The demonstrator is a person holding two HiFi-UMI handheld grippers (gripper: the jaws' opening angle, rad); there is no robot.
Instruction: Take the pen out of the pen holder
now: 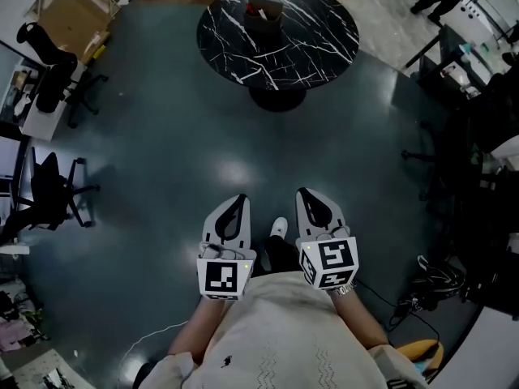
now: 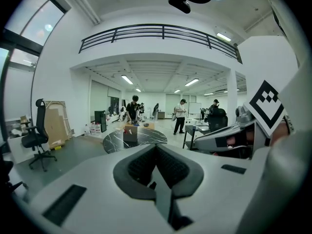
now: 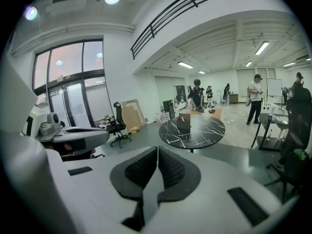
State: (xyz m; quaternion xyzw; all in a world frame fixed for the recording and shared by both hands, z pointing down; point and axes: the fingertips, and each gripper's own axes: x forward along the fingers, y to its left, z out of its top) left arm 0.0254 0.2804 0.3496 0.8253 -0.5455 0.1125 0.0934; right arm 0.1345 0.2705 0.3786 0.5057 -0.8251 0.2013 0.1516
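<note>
1. Head view, far left: a black office chair (image 1: 49, 186) stands on the dark floor (image 1: 162, 152), well apart from anything the task needs.
2. Left tongs (image 1: 241, 198) are held low in front of the person's body. In the left gripper view the left tongs (image 2: 156, 147) have their dark ribbed pads pressed together, with nothing between them.
3. Centre and far: a round black marble counter (image 1: 316, 39) carries a brown box-shaped pen holder (image 1: 264, 10) near its middle, well apart from both tongs. The same pen holder (image 3: 184, 121) shows small in the right gripper view, with a reddish tip at its top. That tip is probably the pen, standing inside the holder, but it is too small to tell.
4. Right tongs (image 1: 302, 193) sit just beside the left pair. In the right gripper view the right tongs (image 3: 157, 150) are likewise closed and empty.
5. Judgement on handling:
   - A pen should be light, stiff, thin and rather slick.
   - The best hold is likely on the upper shaft, just above the holder's rim, with the ribbed pads across the barrel.
   - The pen should come straight up so the light holder does not tip or drag.
   - The other tongs could steady the holder's wall.
   - The person must first close the gap to the counter and open one pair.
</note>
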